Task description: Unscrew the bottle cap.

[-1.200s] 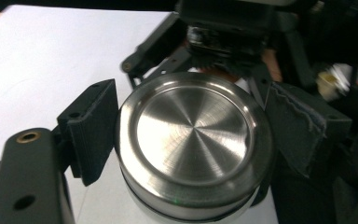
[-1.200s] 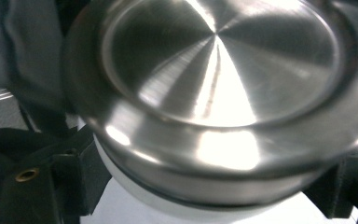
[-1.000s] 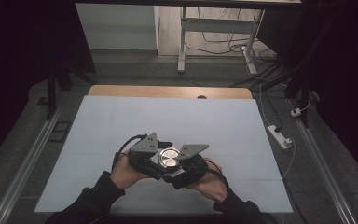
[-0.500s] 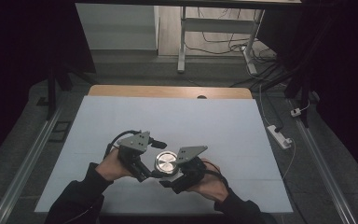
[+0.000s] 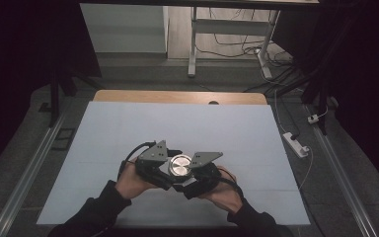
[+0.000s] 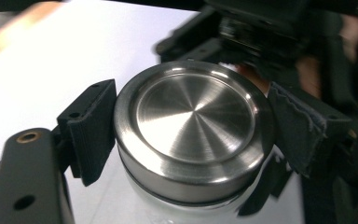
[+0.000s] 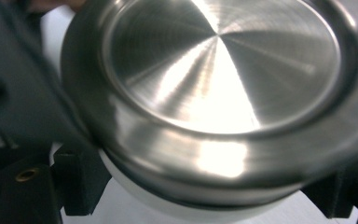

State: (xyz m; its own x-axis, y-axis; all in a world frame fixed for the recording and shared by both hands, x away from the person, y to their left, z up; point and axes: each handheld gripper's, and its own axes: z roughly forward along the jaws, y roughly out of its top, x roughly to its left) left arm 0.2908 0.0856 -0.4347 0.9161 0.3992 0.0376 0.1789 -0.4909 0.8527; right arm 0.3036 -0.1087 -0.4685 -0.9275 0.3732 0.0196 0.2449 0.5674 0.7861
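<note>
A: We're pinching the steel lid [image 6: 193, 128] with the left gripper [image 5: 164, 170], right gripper [image 5: 193, 174] clamping the white jar [image 7: 168, 205] below, bench [image 5: 128, 128] six o'clock.

B: Risking slip: smooth metal, twisting.

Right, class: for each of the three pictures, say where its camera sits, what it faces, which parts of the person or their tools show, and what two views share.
High view: above the near edge, looking forward and down at the table; both forearms, left gripper and right gripper.
Left gripper view: rides the left gripper, looking along its fingers at the steel lid; right gripper behind.
Right gripper view: rides the right gripper, close under the lid; its own fingers.
Shared: the steel lid, in both gripper views.
</note>
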